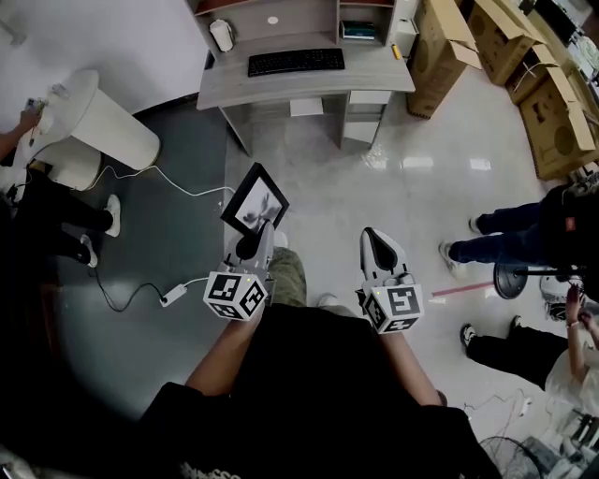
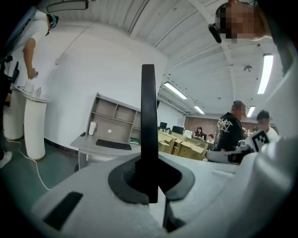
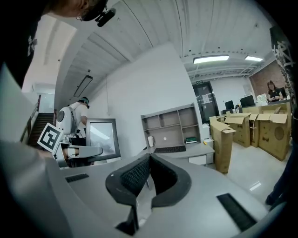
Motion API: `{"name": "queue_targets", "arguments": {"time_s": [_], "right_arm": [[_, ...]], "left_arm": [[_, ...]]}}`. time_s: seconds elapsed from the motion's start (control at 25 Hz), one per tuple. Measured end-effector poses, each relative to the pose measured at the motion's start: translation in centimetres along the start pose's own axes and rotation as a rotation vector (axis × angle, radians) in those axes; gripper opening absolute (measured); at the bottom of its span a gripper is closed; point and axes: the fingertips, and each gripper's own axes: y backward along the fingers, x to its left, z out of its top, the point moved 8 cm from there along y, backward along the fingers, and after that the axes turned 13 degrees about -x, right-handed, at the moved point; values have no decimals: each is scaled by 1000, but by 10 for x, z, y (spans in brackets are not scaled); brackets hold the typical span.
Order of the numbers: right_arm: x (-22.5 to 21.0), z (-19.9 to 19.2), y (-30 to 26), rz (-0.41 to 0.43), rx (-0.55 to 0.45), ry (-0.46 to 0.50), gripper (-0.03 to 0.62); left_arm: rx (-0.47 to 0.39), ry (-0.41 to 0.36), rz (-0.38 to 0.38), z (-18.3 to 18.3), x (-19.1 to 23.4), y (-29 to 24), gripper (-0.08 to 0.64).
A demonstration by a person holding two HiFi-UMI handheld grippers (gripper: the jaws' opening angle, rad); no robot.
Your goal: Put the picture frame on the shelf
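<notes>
Item: frame (image 1: 255, 198), black border, pale grey picture under glass.
Location: in the air over the floor (image 1: 412, 196), in front of the desk (image 1: 309, 82) and well apart from it; not on the shelf (image 1: 281, 21).
Long axis: upright; the frame rises from the jaws as a portrait rectangle, leaning slightly.
Facing: the picture side turns toward the person's right, showing full-on in the right gripper view (image 3: 103, 138). The left gripper view meets it edge-on, as a thin dark vertical strip (image 2: 148, 121).
Left gripper (image 1: 256, 236): jaws clamped narrow on the frame's lower edge (image 2: 150, 186), reaching forward, close to level.
Right gripper (image 1: 374, 238): jaws closed together with nothing between them (image 3: 149, 158), held beside the left one and apart from the frame.
Shelf: grey open-compartment unit standing on the back of the desk, against the white wall.
Desk: grey top carrying a black keyboard (image 1: 296, 62).
Floor: glossy pale tile at centre and right, a darker grey area at left with a white cable (image 1: 140, 178) trailing across it.
Room: open office with a white ribbed ceiling and strip lights (image 2: 175, 90). Cardboard boxes (image 1: 440, 47) are stacked right of the desk; a white round pedestal (image 1: 103, 117) stands at left. Bystanders (image 1: 524, 229) stand at the right edge.
</notes>
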Motion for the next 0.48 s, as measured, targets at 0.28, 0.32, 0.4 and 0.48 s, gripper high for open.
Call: {"name": "queue_targets", "arguments": {"time_s": [0.28,0.32,0.4,0.48], "right_arm": [[-20,-9,-57,-12,-18,-44,12],[-21,-9,-68,-11,-20,-47,12],[-24,-9,-93,-8,-16,-22,12],[-30,-9,-121,-12,-5,8,12]], "left_arm": [[19,19,-37,-3,42,-61,25],[18,26,-48,-3,49,-72,25],[16,33,-70,-2,64,-95,25],[20,34,-84,-2,81,-120,25]]}}
